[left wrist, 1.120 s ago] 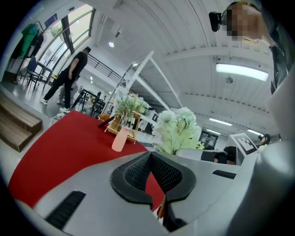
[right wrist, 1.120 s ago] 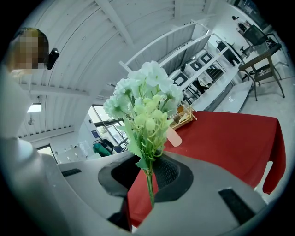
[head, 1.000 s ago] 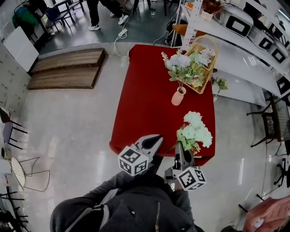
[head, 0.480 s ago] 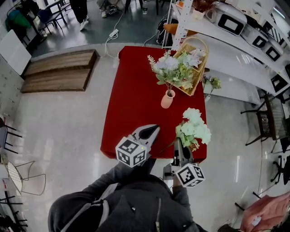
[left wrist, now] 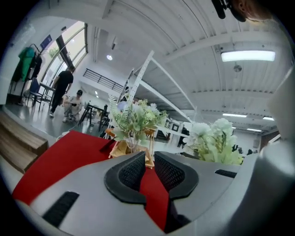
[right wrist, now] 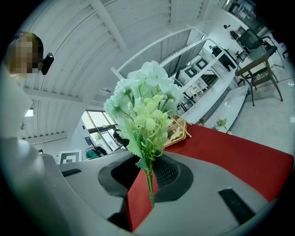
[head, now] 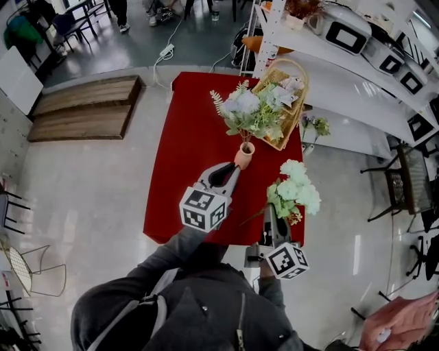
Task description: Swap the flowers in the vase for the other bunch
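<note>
your right tongs [right wrist: 148, 175] clenched on thin stem of pale-green bunch [right wrist: 145, 110] | left tongs [left wrist: 148, 159] empty, just cracking open | vase [head: 243, 155] pink, narrow-necked

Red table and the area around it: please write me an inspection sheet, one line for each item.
Surface: red table, flat.
Job's things: pink vase holds a mixed bunch; pale green bunch is in the right tool.
Clutter: wicker basket at the table's far corner.
Tools: left tool points toward the vase, jaws have just been opening, nothing between them; right tool shut on the pale green bunch's stem.
Cables: white cable on the floor beyond the table.
Surroundings: white shelving at right, wooden platform at left, people far off.
</note>
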{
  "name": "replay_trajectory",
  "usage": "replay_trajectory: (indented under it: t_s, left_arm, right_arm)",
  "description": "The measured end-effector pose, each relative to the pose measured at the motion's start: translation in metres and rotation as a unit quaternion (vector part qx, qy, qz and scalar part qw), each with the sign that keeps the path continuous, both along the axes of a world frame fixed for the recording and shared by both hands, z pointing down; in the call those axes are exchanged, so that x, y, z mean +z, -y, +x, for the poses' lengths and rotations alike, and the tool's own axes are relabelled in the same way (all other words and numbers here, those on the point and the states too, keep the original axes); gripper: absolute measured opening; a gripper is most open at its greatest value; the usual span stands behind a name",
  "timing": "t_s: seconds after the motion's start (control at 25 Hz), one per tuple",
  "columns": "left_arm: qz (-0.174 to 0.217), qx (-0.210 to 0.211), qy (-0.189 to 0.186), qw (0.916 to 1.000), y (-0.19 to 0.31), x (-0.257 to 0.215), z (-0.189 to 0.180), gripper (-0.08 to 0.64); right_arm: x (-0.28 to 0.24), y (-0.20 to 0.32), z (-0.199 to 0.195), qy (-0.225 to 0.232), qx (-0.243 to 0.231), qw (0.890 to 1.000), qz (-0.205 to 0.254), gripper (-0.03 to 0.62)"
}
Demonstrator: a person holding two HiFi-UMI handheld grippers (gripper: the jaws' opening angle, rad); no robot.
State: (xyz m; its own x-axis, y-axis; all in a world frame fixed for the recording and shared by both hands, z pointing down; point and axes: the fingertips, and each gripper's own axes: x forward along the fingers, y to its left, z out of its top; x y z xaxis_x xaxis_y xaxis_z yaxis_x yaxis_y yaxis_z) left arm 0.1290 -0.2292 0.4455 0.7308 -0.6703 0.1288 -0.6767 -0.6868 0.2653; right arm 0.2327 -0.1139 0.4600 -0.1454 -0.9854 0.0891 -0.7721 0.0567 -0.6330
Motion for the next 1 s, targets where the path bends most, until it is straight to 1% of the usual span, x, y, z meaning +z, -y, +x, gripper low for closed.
replay_trajectory:
  t_s: [0.08, 0.2, 0.28, 0.32, 0.64, 0.8, 1.0]
  left_arm:
    - [0.005, -0.02, 0.013, 0.9997, 0.017, -0.002, 0.002, 0.128]
    - [-0.002, -0.05, 0.027, 0.9984, 0.038, 0.003, 0.001, 0.191]
    - [-0.015, -0.061, 0.028, 0.9976, 0.049, 0.01, 0.003, 0.241]
    - [-0.021, -0.063, 0.027, 0.9974, 0.053, 0.013, 0.005, 0.253]
    - [-0.046, -0.049, 0.024, 0.9974, 0.082, 0.029, 0.023, 0.284]
    - [-0.05, -0.039, 0.031, 0.9975, 0.093, 0.037, 0.029, 0.284]
    - [-0.05, -0.039, 0.03, 0.9975, 0.105, 0.037, 0.03, 0.284]
  right_arm:
    - [-0.002, 0.005, 0.005, 0.0, 0.003, 1.0, 0.001, 0.078]
    - [-0.002, 0.012, 0.011, 0.003, 0.006, 1.0, -0.003, 0.078]
    - [0.002, 0.015, 0.016, 0.006, 0.009, 1.0, -0.009, 0.078]
    - [0.004, 0.017, 0.017, 0.008, 0.009, 1.0, -0.013, 0.078]
    - [0.014, 0.042, 0.025, 0.015, 0.006, 1.0, -0.026, 0.078]
    - [0.021, 0.05, 0.032, 0.021, 0.011, 0.999, -0.035, 0.078]
    - [0.028, 0.059, 0.038, 0.023, 0.016, 0.999, -0.043, 0.078]
